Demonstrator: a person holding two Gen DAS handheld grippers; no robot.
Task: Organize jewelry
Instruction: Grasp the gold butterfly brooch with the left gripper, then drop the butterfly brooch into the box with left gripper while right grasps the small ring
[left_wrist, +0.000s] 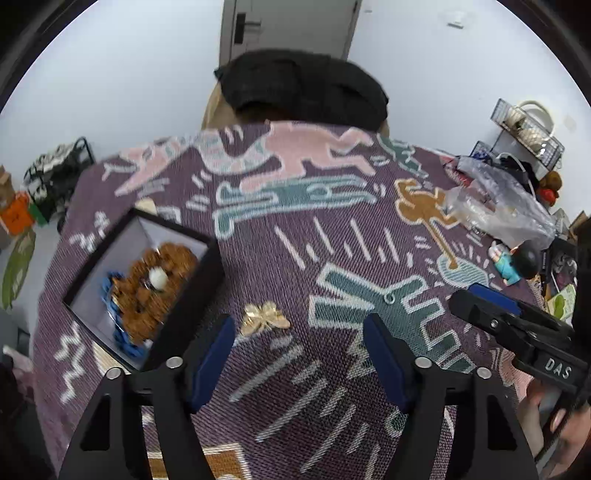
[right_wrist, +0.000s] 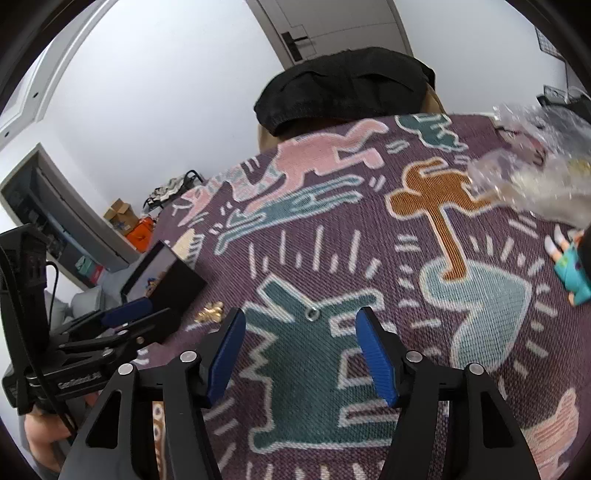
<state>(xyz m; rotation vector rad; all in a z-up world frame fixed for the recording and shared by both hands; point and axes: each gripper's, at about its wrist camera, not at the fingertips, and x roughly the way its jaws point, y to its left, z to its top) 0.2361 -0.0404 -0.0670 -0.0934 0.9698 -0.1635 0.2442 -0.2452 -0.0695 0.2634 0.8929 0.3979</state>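
A gold butterfly brooch (left_wrist: 264, 318) lies on the patterned purple cloth (left_wrist: 332, 236), just ahead of my open, empty left gripper (left_wrist: 297, 332); it also shows in the right wrist view (right_wrist: 210, 312). A black box (left_wrist: 140, 291) with a white lining stands at the left and holds brown beads, a blue piece and a white bead. A small silver ring (right_wrist: 312, 314) lies on the cloth just ahead of my open, empty right gripper (right_wrist: 300, 325); it also shows in the left wrist view (left_wrist: 388, 297).
A crumpled clear plastic bag (left_wrist: 495, 206) and a small doll figure (left_wrist: 511, 262) lie at the right. A black cushion (left_wrist: 303, 92) sits at the far edge. Wire racks stand at far right and left.
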